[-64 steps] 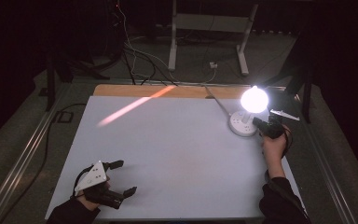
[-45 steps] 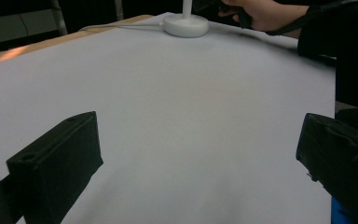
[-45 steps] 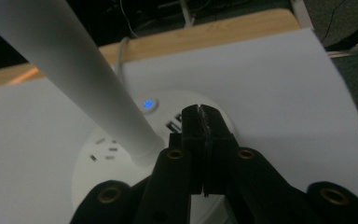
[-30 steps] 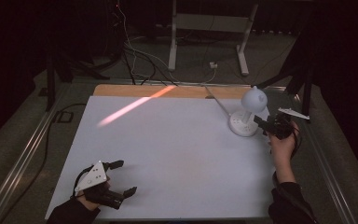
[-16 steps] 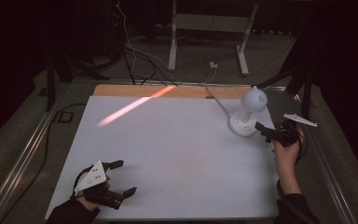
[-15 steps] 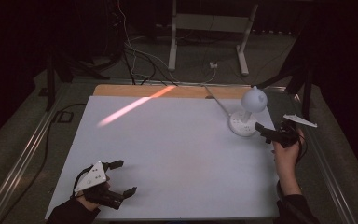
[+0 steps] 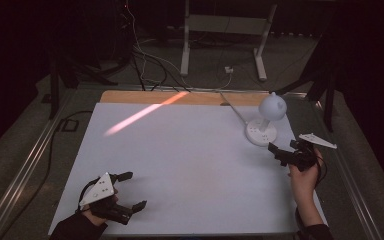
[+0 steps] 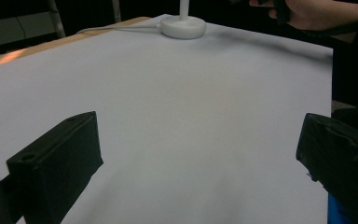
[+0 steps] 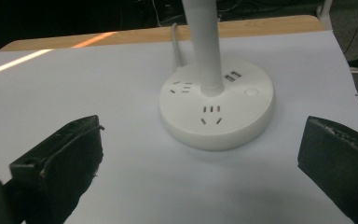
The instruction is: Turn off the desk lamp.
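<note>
Right gripper (image 7: pixel 283 152), jaws gaping wide, is hovering at five o'clock of the unlit white round-based desk lamp (image 7: pixel 261 132); left gripper (image 7: pixel 129 191) is idling wide. A careless nudge risks toppling the lamp.

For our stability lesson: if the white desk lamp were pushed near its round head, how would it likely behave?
The lamp would probably tip rather than slide: the push lands high on a thin stem. Its wide, flat base should resist somewhat. The trailing cord may tug it.
</note>
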Action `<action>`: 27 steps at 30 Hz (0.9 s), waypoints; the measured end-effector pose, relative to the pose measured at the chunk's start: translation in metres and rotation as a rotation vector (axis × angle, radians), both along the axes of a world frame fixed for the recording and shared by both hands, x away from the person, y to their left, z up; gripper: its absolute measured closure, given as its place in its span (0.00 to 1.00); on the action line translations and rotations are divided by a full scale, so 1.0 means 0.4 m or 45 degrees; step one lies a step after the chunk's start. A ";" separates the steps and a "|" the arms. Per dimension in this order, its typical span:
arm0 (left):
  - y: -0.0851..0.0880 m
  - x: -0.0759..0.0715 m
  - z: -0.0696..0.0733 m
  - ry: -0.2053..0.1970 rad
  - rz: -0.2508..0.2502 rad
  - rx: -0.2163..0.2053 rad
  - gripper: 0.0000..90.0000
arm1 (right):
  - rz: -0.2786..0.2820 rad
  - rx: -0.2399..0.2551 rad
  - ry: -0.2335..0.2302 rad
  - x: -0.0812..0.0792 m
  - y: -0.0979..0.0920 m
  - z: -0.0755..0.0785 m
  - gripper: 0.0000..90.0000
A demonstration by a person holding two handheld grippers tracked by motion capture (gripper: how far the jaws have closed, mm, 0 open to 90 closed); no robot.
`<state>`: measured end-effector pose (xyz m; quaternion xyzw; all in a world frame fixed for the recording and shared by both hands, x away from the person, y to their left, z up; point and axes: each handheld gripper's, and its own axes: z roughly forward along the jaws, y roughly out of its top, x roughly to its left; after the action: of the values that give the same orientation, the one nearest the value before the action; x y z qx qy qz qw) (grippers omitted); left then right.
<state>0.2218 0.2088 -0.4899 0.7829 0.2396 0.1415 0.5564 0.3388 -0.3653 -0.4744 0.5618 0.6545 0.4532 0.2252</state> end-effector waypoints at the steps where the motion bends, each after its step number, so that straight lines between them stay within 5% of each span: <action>1: 0.000 0.000 0.000 0.001 0.000 -0.001 0.01 | -0.001 0.002 -0.001 -0.006 0.001 -0.001 0.00; 12: -0.002 -0.001 0.000 -0.001 -0.007 0.004 0.01 | 0.051 -0.008 0.033 -0.083 0.030 -0.042 0.00; 19: -0.003 -0.001 0.000 -0.001 -0.007 0.007 0.01 | 0.096 0.040 0.039 -0.136 0.063 -0.067 0.00; 27: -0.003 -0.002 -0.001 -0.001 -0.009 0.009 0.01 | 0.246 -0.005 0.060 -0.190 0.095 -0.088 0.00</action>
<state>0.2211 0.2075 -0.4902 0.7857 0.2361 0.1407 0.5542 0.2627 -0.3274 -0.5095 0.5061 0.7117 0.4581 0.1658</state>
